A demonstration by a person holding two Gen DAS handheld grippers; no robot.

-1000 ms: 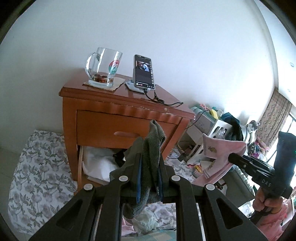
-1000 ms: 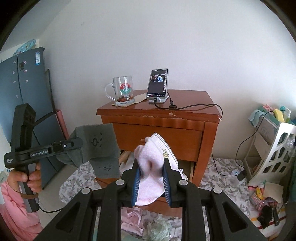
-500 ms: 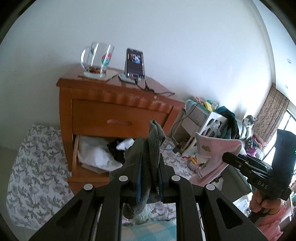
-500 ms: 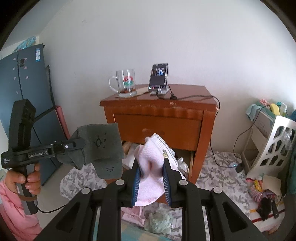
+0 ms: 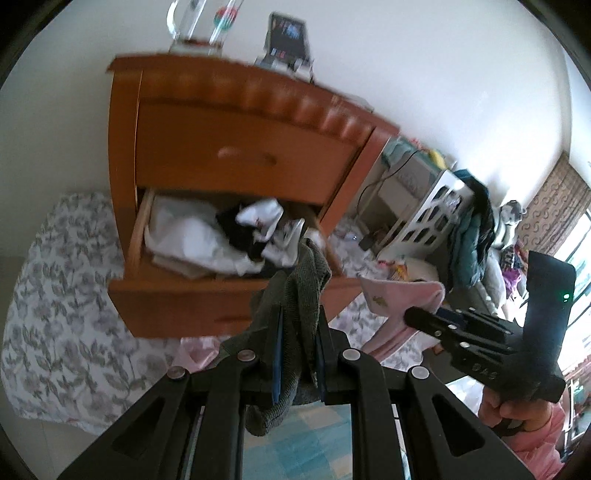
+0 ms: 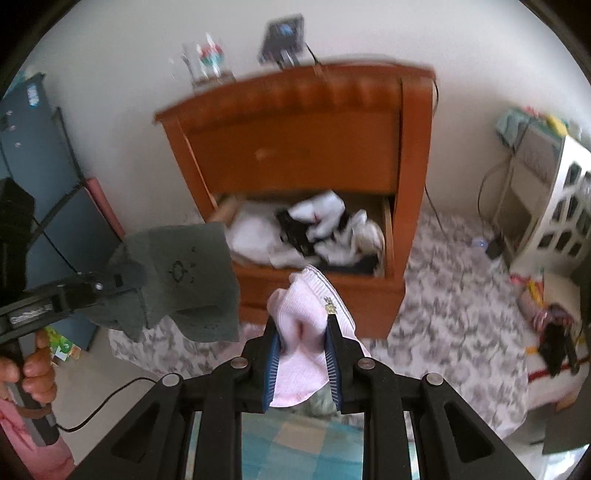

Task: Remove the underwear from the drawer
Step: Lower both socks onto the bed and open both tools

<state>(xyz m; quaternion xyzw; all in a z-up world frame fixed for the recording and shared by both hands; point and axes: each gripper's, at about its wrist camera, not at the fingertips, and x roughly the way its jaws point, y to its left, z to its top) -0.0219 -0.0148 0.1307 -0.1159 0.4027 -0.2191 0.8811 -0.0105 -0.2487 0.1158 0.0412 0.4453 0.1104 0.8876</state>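
My left gripper (image 5: 298,314) is shut on grey underwear (image 5: 301,295), which hangs down between its fingers; the same grey underwear (image 6: 184,280) shows at the left of the right wrist view. My right gripper (image 6: 301,325) is shut on pink underwear (image 6: 306,336), also seen as pink cloth (image 5: 399,299) in the left wrist view. Both are held in the air in front of the wooden nightstand (image 6: 314,144). Its lower drawer (image 5: 177,299) is pulled out and holds white and black clothes (image 5: 236,236).
A glass mug (image 5: 199,26) and a phone on a stand (image 5: 288,37) sit on the nightstand top. A floral sheet (image 5: 55,314) covers the floor. A white basket rack (image 6: 554,206) stands at the right, a blue cabinet (image 6: 37,184) at the left.
Both grippers have risen and tilted downward, so the open drawer's contents now show from above. Each still holds its piece of underwear.
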